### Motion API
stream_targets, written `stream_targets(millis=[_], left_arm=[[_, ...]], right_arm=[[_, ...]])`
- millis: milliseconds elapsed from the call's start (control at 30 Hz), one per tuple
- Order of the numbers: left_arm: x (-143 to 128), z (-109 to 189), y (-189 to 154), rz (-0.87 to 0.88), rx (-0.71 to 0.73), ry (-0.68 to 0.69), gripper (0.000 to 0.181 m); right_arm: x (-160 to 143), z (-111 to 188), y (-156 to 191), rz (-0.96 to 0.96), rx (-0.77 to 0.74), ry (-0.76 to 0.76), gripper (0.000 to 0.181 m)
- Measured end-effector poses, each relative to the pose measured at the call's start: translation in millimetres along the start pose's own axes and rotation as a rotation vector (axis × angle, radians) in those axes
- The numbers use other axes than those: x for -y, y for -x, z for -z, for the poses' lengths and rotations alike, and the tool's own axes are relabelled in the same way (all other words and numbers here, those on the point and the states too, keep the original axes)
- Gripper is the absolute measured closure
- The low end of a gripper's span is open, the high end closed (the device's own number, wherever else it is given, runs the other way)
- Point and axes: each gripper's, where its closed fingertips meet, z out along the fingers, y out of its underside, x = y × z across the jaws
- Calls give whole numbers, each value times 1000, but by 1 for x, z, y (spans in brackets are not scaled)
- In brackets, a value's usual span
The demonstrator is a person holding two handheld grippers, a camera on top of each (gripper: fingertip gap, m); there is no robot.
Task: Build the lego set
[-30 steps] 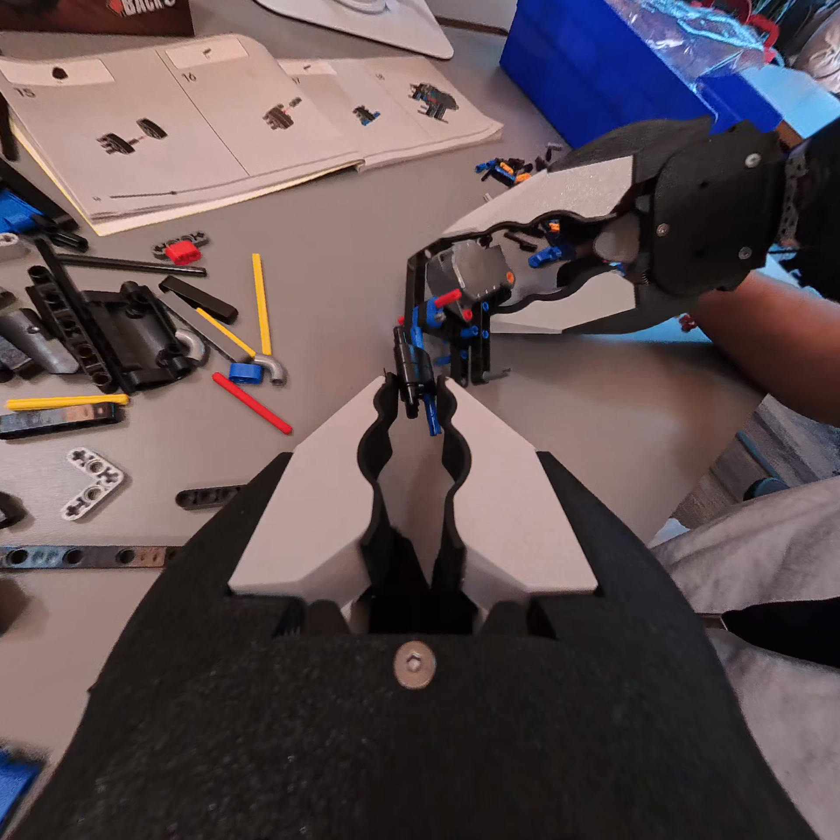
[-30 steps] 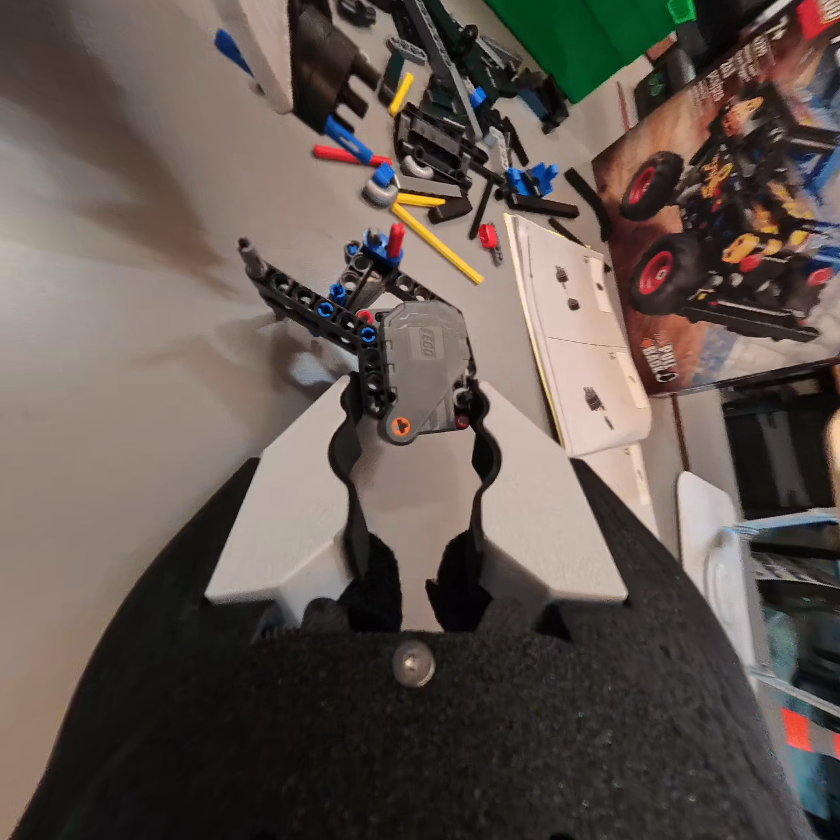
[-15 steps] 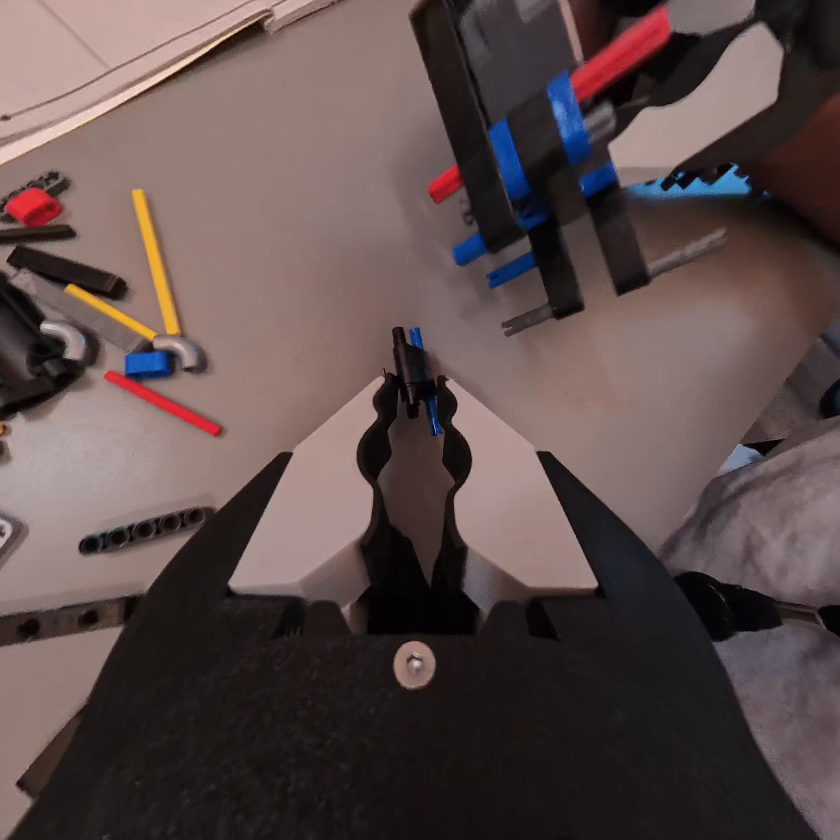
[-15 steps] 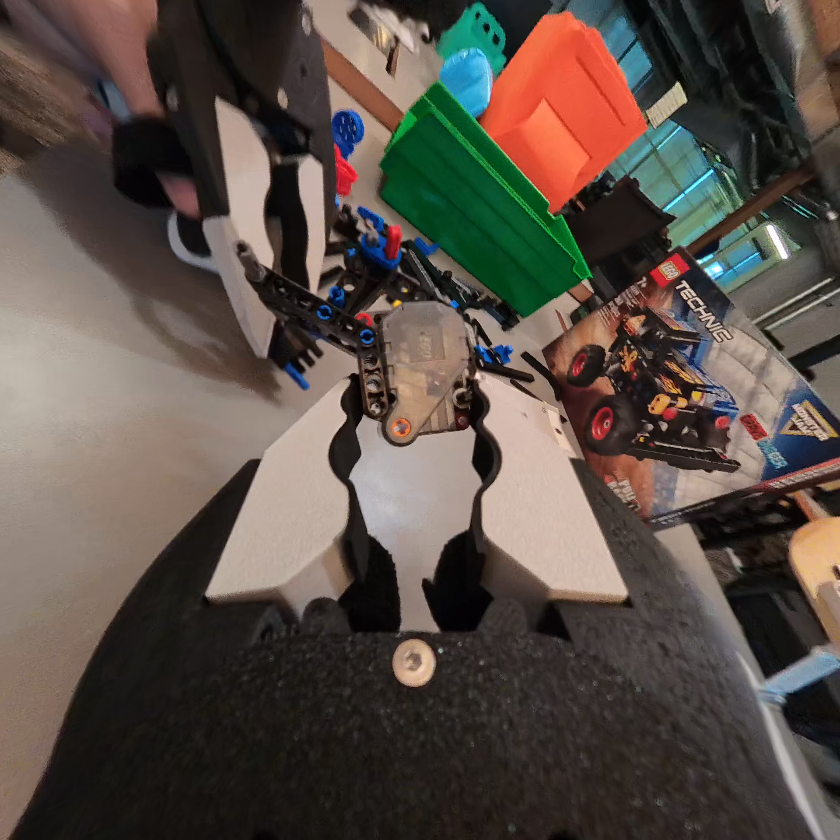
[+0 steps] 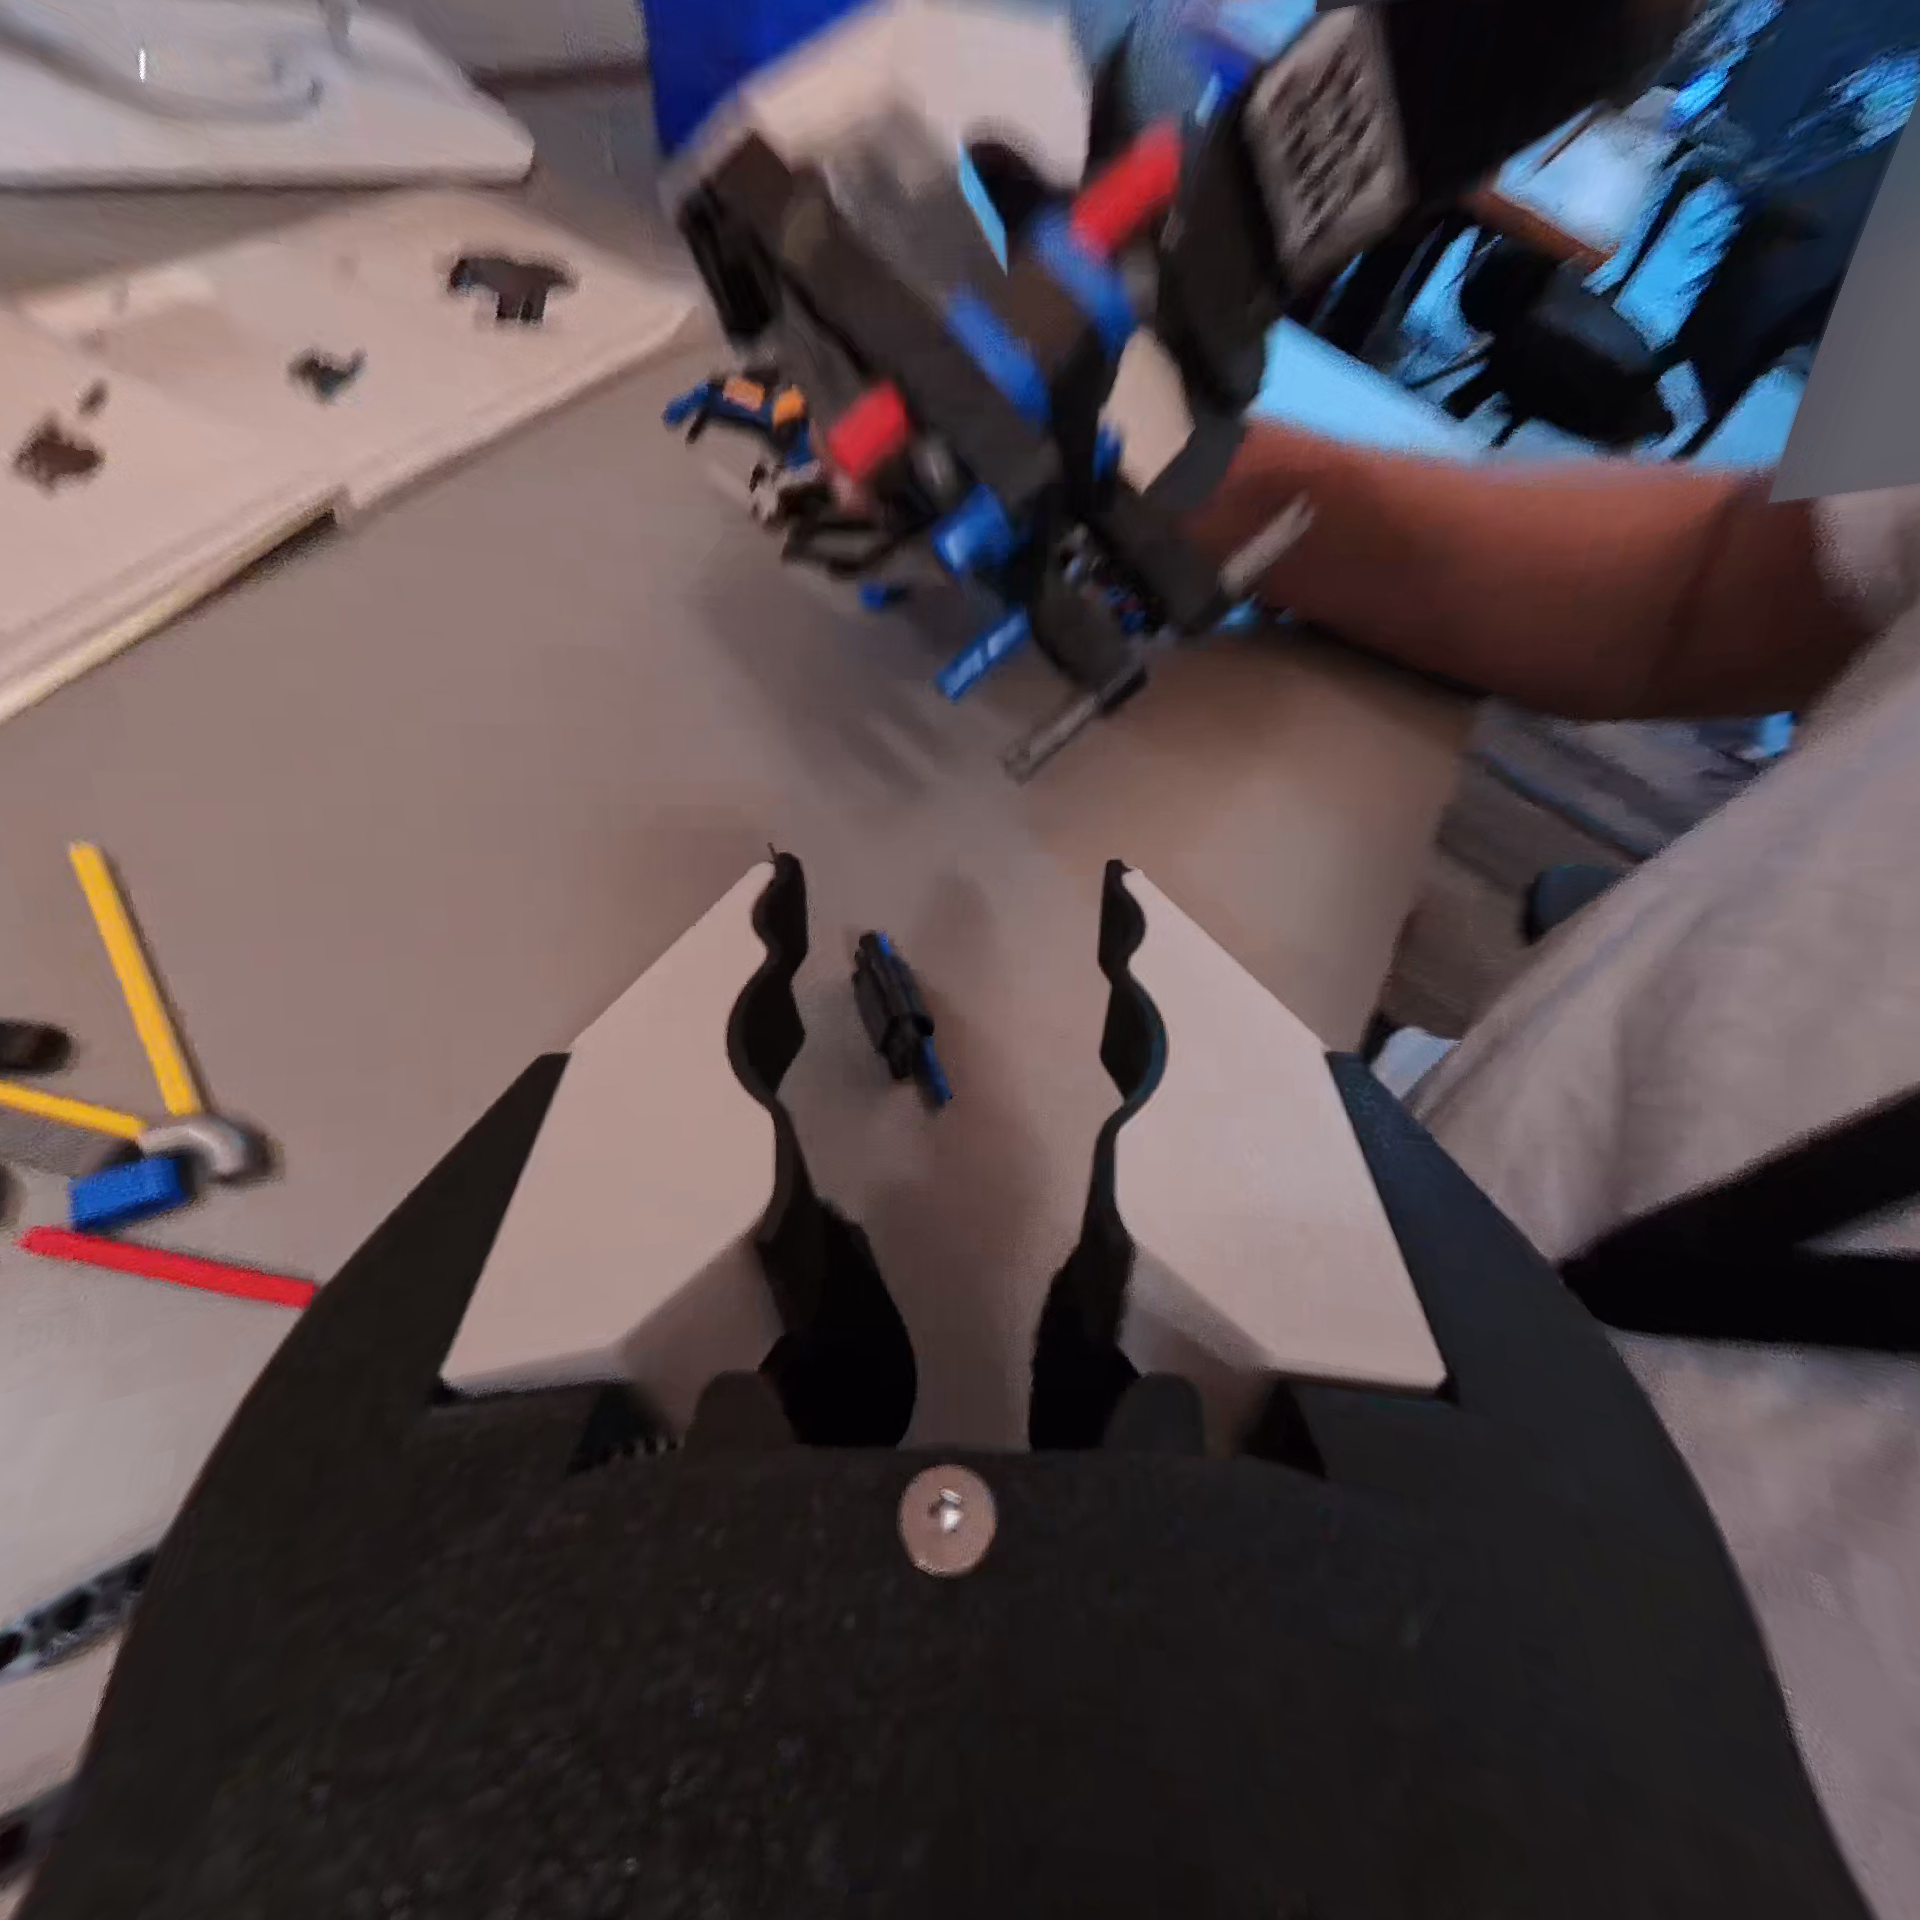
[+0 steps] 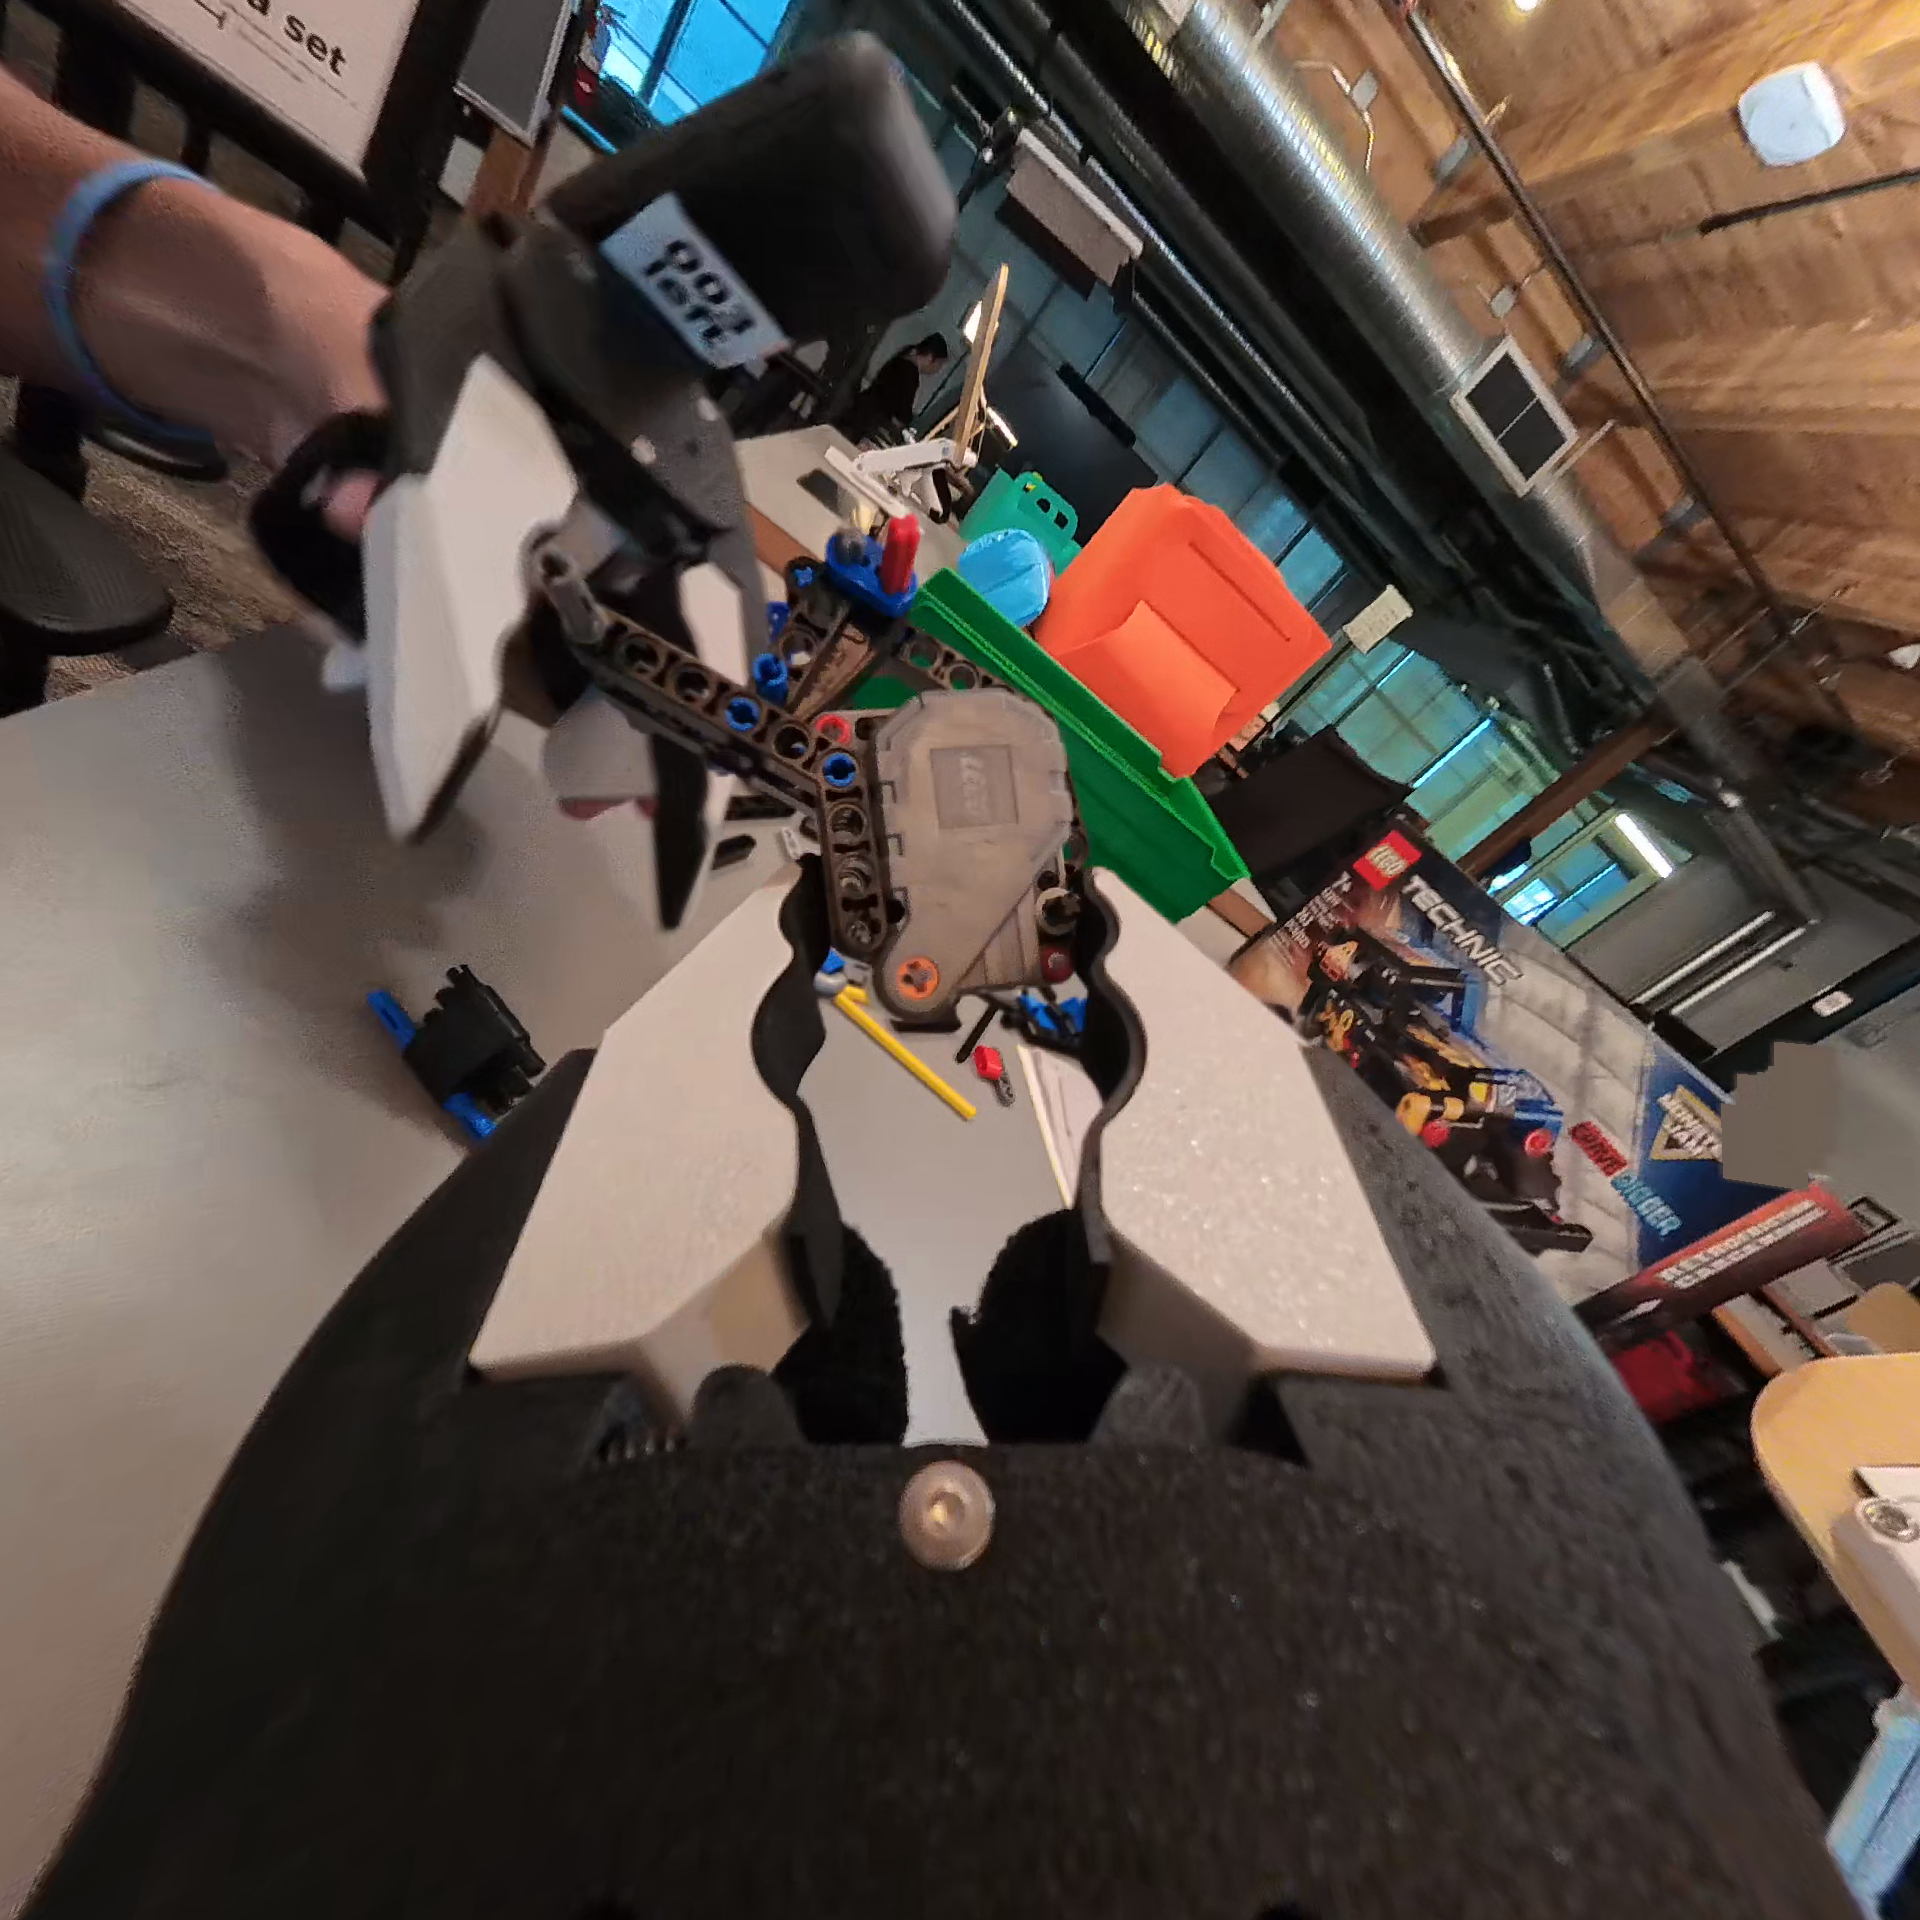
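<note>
While the left tool [image 5: 945,873] gapes wide and empty above the bench [image 5: 499,748], a small black-and-blue part [image 5: 896,1016] lies below its fingers; beyond that part, the right tool [image 6: 940,914] clamps the half-built model [image 6: 935,821] aloft.

Left gripper [image 5: 951,868]: jaws, pinched a second ago, now spread wide; small black-and-blue connector piece [image 5: 896,1013] dropped from its tips onto the grey table [image 5: 468,790]. Right gripper [image 6: 940,904]: part-built assembly [image 6: 935,821] lifted off the table and tilted up
</note>
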Motion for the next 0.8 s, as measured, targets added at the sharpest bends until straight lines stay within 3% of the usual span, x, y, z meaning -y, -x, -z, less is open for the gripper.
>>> stream_targets(millis=[167,367,533,667,733,800], left_arm=[[50,39,-10,-120,-183,-172,110],[81,31,-29,-154,-319,-304,100],[91,32,-35,-141,-335,-463,119],[104,51,-26,-87,-321,-590,137],[101,50,-28,-79,-355,-535,140],[92,38,-20,-156,-267,-429,141]], right_arm=[[32,2,16,-70,107,-154,135],[43,-2,20,-110,107,-201,135],[47,0,6,-260,71,-260,135],[51,4,3,-372,99,-324,135],[51,4,4,-373,110,-323,135],[56,7,5,-393,135,-352,135]])
